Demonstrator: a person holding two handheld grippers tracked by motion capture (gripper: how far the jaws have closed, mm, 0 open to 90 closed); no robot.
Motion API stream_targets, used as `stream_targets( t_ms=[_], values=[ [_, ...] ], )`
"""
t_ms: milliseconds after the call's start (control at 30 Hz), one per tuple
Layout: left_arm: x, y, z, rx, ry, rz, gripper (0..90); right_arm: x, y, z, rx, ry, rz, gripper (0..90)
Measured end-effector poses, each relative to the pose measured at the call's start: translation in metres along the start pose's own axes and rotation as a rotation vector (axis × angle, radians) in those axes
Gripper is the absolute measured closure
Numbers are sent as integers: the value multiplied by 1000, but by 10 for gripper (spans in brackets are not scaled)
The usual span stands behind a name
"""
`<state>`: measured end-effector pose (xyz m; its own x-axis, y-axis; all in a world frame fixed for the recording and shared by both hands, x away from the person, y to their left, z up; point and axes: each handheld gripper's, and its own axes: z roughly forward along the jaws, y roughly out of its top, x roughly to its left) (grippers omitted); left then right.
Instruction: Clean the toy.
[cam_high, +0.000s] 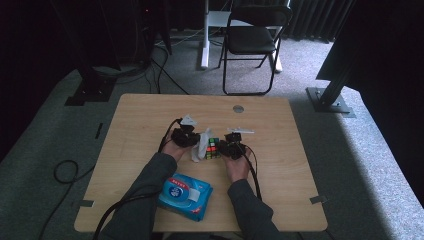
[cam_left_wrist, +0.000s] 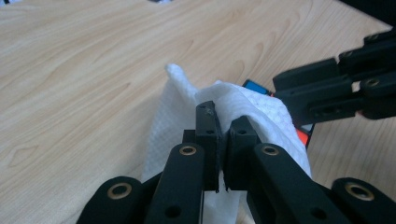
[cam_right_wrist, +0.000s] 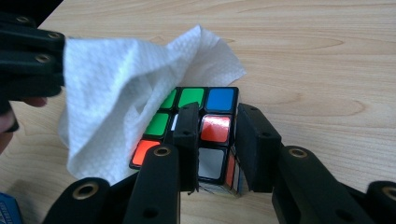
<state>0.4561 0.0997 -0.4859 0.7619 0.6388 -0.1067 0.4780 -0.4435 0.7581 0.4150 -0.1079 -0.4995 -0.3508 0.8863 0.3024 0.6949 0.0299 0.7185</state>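
Two grippers are at work near the middle of the table (cam_high: 150, 115), w/ the puzzle cube (cam_right_wrist: 205, 126) sitting on the wood between them. My left gripper (cam_left_wrist: 223, 135) has its jaws pinched tight on a white paper wipe (cam_left_wrist: 177, 121), no gap left betw. the pads, and the wipe drapes over the cube's left side, covering part of the top face. My right gripper (cam_right_wrist: 217, 140) has its jaws clamped on a corner of the cube, one pad on the top face, the other on the side. Seen from the high view, both hands come in from the bottom edge, the cube approx. centred betw. them. A blue wipes pack (cam_high: 185, 196) lies nearer me, well apart from the cube.
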Motion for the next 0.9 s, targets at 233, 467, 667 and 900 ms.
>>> stream_targets(
  t_ms=[233,467,667,900],
  values=[
    [-1,0,5,42,-5,11,863,0,0,0,0,-1,1,706],
    [-2,-2,6,61,-4,16,862,0,0,0,-1,-1,1,706],
    [2,-4,8,97,2,2,864,0,0,0,1,-1,2,705],
    [-4,-7,23,233,35,42,865,0,0,0,4,1,3,702]
  ],
)
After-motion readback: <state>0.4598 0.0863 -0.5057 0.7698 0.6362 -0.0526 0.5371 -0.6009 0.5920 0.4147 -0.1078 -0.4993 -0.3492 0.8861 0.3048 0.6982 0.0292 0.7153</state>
